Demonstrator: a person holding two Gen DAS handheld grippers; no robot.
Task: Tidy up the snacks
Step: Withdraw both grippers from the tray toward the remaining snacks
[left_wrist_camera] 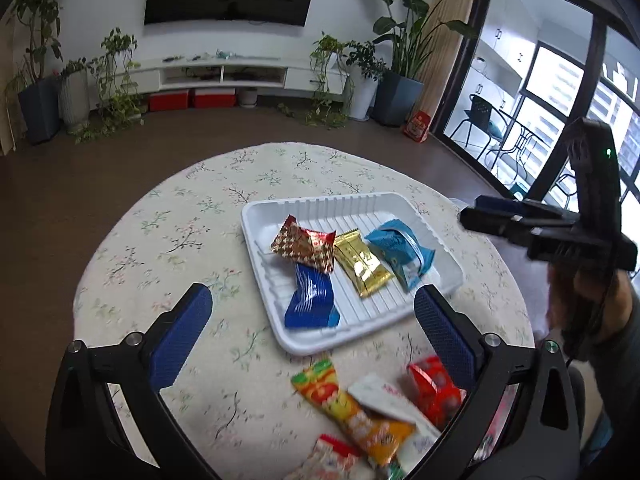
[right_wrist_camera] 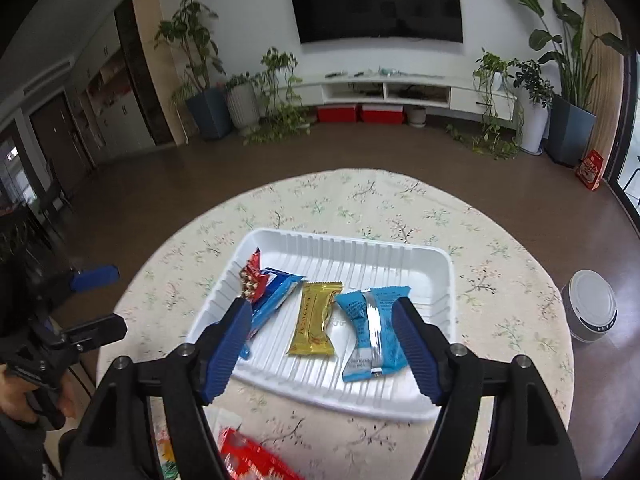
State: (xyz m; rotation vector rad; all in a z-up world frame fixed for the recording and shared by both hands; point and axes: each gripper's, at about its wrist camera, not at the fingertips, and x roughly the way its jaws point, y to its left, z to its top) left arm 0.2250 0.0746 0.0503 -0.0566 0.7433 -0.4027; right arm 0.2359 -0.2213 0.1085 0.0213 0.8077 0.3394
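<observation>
Tray (left_wrist_camera: 450,276) on table (left_wrist_camera: 168,240) holds four snacks, left to right: red (left_wrist_camera: 304,246), blue (left_wrist_camera: 311,298), gold (left_wrist_camera: 362,266), light blue (left_wrist_camera: 400,250). Loose pile (left_wrist_camera: 372,416) on table, near edge, awaits sorting. Left hand-held gripper (left_wrist_camera: 312,330) and right hand-held gripper (right_wrist_camera: 322,350) spread, empty.

The left gripper (left_wrist_camera: 312,320) tilts downward with its blue ribbed pads spread wide, nothing between them. The right gripper (right_wrist_camera: 322,344) also angles downward, jaws parted and empty. A hand (left_wrist_camera: 576,300) grasps the right gripper's black handle.
</observation>
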